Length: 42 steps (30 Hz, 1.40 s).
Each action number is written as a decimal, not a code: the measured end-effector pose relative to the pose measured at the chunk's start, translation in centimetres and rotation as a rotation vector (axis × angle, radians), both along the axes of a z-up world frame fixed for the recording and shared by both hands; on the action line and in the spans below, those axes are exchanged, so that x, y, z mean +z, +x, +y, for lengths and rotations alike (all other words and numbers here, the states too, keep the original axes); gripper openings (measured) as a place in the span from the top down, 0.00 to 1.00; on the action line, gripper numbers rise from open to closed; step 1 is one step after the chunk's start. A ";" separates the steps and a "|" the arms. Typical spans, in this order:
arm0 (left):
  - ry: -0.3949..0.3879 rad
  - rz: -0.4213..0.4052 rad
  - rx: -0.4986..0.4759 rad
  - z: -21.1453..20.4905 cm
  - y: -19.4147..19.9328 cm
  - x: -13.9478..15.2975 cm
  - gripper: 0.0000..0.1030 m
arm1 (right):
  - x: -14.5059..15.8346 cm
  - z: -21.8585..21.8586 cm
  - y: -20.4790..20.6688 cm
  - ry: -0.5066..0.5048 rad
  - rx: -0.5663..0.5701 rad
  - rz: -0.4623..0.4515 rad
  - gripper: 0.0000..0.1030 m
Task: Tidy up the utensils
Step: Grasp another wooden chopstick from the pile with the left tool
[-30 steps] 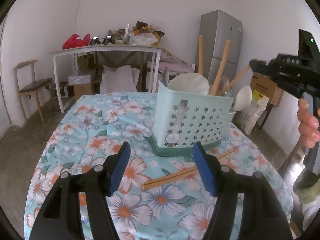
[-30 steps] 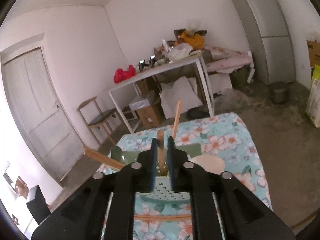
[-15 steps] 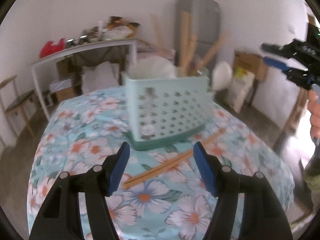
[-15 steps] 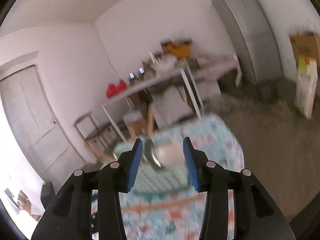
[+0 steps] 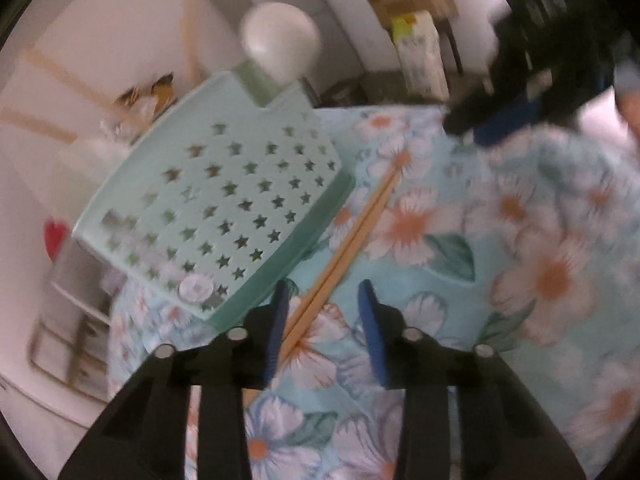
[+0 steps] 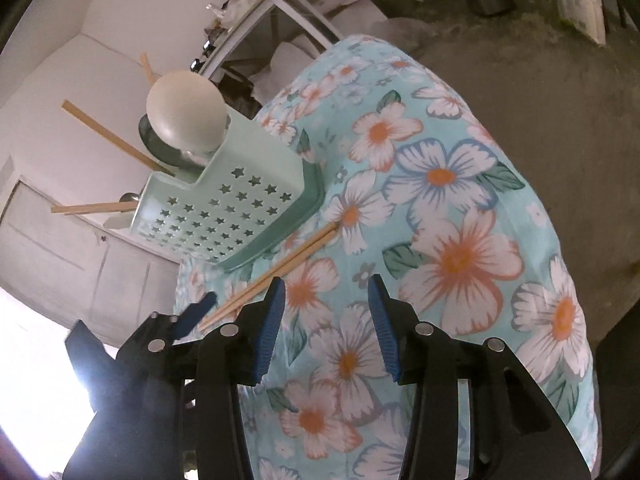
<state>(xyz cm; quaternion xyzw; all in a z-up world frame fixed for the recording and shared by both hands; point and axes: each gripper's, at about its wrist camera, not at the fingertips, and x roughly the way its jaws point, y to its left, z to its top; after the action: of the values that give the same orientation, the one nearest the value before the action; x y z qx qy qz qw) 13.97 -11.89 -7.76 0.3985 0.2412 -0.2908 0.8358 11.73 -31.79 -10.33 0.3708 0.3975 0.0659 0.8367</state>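
Note:
A pair of wooden chopsticks (image 5: 348, 236) lies on the floral tablecloth beside a mint green utensil holder (image 5: 224, 208) with star holes. The holder holds a white ladle (image 5: 282, 42) and wooden utensils. My left gripper (image 5: 322, 332) is open and low over the near end of the chopsticks, which runs between its fingers. My right gripper (image 6: 326, 320) is open and empty above the cloth; the chopsticks (image 6: 276, 272) and holder (image 6: 236, 208) lie to its left. The left gripper's fingertip (image 6: 200, 312) shows at the chopsticks' near end.
The round table (image 6: 460, 240) has a floral cloth, and its edge drops to the concrete floor on the right. A cluttered white side table (image 6: 276, 12) stands behind. The right gripper (image 5: 520, 96) hovers at the upper right of the left wrist view.
My right gripper let go of the wooden utensil in the holder, opened, and swung down over the cloth. My left gripper tilted and dropped onto the chopsticks' near end.

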 end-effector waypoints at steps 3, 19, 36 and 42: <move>0.059 -0.025 -0.010 -0.9 0.2 -1.1 0.79 | -0.4 -0.9 0.3 0.012 0.001 0.002 0.59; 0.158 -0.133 -0.083 -4.0 0.1 -3.2 0.92 | -1.1 -1.0 0.5 0.026 0.003 0.024 0.60; 0.057 0.089 -0.056 0.3 -5.3 -1.6 0.94 | -1.1 -0.7 1.1 0.161 0.010 0.002 0.60; -0.020 0.188 0.007 2.2 -4.5 -1.1 0.93 | -2.2 -0.1 3.3 0.260 -0.009 0.019 0.63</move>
<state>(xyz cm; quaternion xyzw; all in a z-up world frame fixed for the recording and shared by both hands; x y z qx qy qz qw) 9.48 -9.70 -8.89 0.3600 0.3173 -0.3263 0.8144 15.04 -31.87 -12.50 0.4783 0.3919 0.1097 0.7782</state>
